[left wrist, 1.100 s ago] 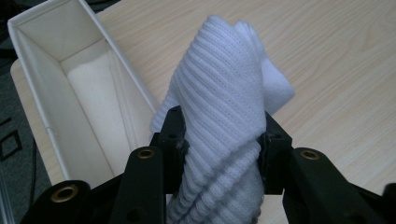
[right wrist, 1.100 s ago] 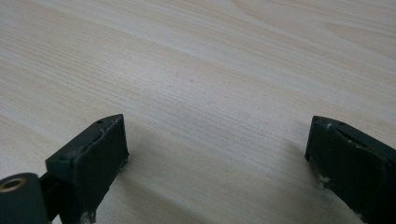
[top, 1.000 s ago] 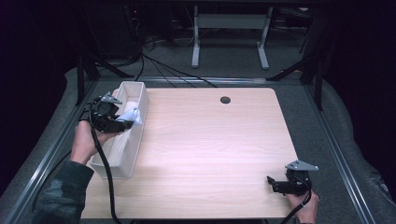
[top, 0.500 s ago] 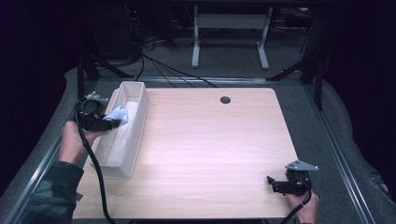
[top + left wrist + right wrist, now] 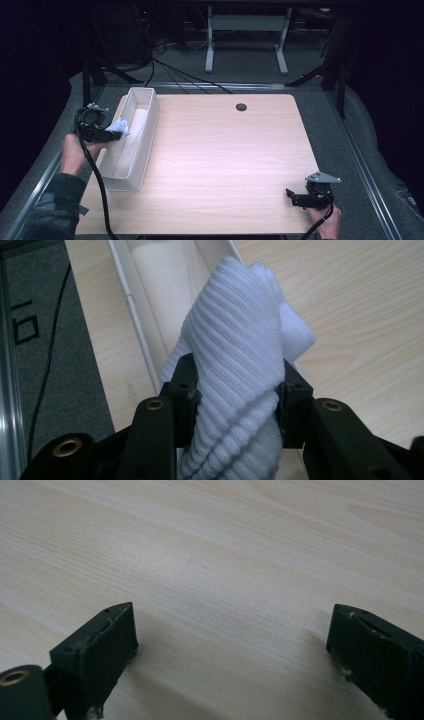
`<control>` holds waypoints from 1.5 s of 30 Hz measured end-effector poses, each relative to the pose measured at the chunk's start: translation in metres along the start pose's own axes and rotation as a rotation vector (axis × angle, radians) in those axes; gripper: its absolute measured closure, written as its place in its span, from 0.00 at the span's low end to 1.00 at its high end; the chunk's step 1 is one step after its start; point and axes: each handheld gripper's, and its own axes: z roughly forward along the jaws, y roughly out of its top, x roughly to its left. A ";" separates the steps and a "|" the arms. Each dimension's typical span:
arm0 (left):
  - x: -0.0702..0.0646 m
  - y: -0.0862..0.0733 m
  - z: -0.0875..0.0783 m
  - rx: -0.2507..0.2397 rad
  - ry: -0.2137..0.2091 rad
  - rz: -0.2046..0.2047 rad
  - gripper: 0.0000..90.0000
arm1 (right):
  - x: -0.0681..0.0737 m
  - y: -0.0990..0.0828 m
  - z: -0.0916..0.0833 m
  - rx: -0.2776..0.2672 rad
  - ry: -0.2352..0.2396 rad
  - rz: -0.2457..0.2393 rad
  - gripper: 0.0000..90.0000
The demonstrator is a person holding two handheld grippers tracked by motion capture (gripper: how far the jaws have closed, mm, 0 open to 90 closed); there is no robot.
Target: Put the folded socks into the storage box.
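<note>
A white ribbed knitted cloth (image 5: 120, 127) hangs from my left gripper (image 5: 109, 134), which is shut on it at the left rim of a long white bin (image 5: 150, 140). In the left gripper view the cloth (image 5: 240, 335) bulges up between both pads of the gripper (image 5: 235, 385), with the bin's rim (image 5: 125, 290) and bare inside behind it. My right gripper (image 5: 291, 196) lies near the table's front right corner. Its jaws stand wide apart, and in the right gripper view only bare wood shows between the gripper's (image 5: 232, 630) pads.
The bin lies lengthwise along the left side of the light wooden table (image 5: 225, 150). A dark cable hole (image 5: 241, 107) sits near the far edge. A black cable (image 5: 97, 180) trails from the left gripper toward the front. Grey floor and a metal frame surround the table.
The left hand has carried the cloth leftward and a little down, from over the bin's far end to its left rim. The right gripper has not moved.
</note>
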 end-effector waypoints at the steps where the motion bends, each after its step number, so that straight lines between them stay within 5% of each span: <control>1: 0.000 0.000 0.002 0.013 0.007 0.007 0.68 | 0.000 0.000 0.000 0.000 0.000 0.000 0.06; 45: -0.005 -0.020 0.076 0.194 0.042 -0.088 0.67 | 0.000 0.000 0.000 -0.001 -0.003 -0.001 0.06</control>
